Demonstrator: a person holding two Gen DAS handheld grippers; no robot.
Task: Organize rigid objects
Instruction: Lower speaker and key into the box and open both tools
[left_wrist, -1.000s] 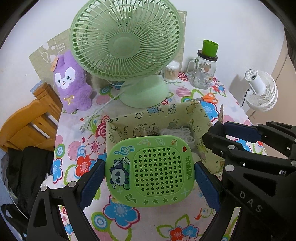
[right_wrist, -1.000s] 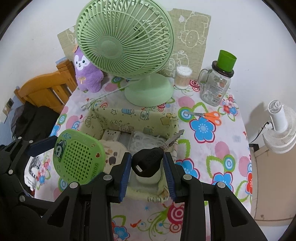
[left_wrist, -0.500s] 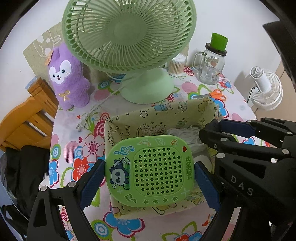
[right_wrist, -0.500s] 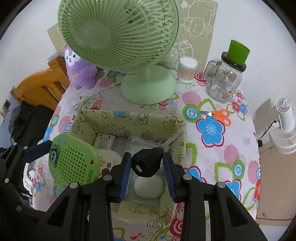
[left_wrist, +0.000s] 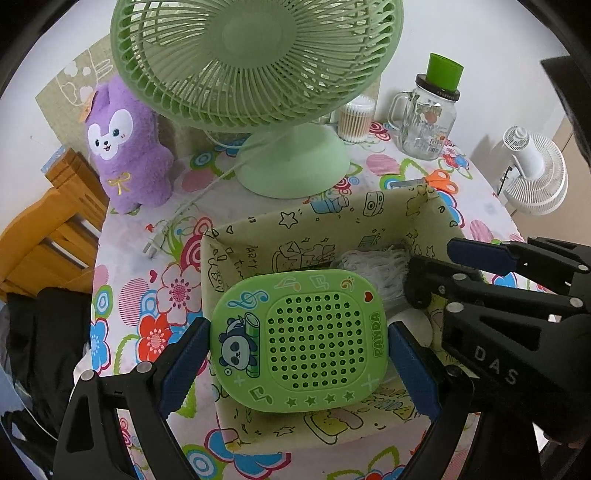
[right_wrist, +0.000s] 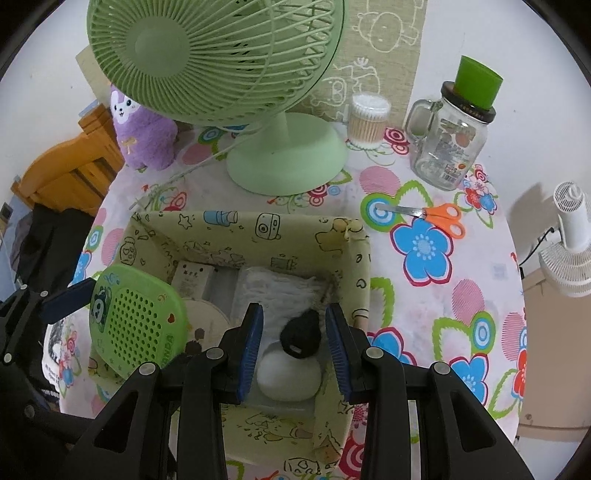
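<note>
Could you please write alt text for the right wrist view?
The right hand-held gripper, open, hangs over a fabric box with a black key between its fingers. The left hand-held gripper holds a green panda speaker beside it.

Home — plush toy (left_wrist: 127, 146), floral tablecloth (right_wrist: 424, 236), desk fan (left_wrist: 255, 62).

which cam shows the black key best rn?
Right wrist. The black key lies in plain sight between the open fingers of the right gripper, above a white ball in the box. Left wrist view doesn't show it clearly.
</note>
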